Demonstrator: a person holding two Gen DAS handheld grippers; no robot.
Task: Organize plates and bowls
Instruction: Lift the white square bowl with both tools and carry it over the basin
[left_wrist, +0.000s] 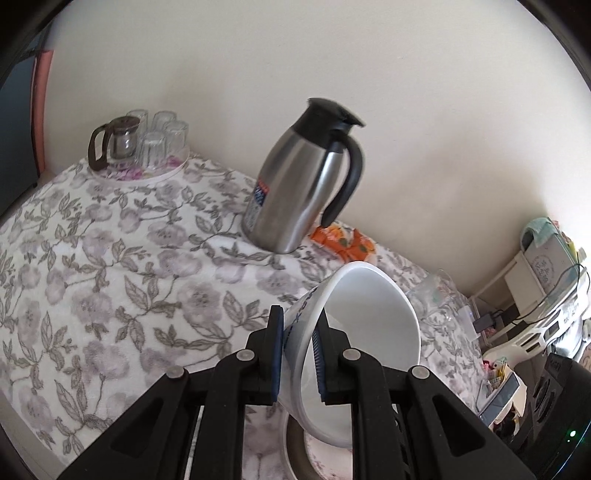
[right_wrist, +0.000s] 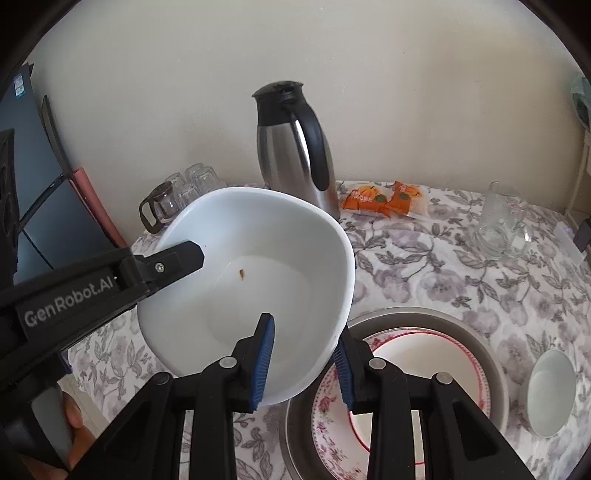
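Two grippers share one white bowl (right_wrist: 255, 273): left gripper (left_wrist: 299, 354) pinches its left rim, right gripper (right_wrist: 304, 363) clamps the near wall, likely to keep it steady. It hangs tilted above the cloth (left_wrist: 110, 258), left of the stacked plates (right_wrist: 406, 369), in front of the flask (right_wrist: 291, 147).

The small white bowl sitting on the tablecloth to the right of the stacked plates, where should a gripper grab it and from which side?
Take the small white bowl by its rim, one finger inside and one outside the wall. It sits upright and open-topped, so come down from above at its free right edge, away from the metal basin on its left.
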